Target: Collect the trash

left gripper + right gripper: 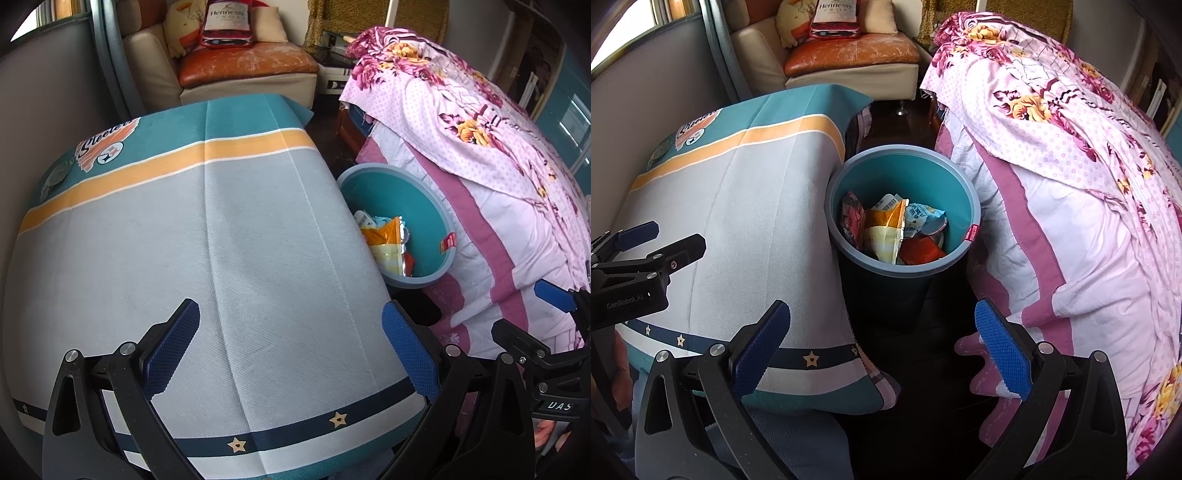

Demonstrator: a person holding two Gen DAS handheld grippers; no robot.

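Trash (897,229) already fills the bottom of the teal bin (960,177), which stands on the floor wedged between the cloth-covered desk (229,236) and the bed with its floral quilt (1071,155); the bin's rim touches the desk's right edge. Among the wrappers I see an orange-and-yellow snack bag (886,232), a pale blue packet and a red one. My right gripper (882,354) hangs above the floor just in front of the bin, its blue pads spread wide with nothing between them. My left gripper (291,350) hovers over the near edge of the desk, fingers likewise parted and empty. From that side the bin (436,206) shows just beyond the desk's right edge.
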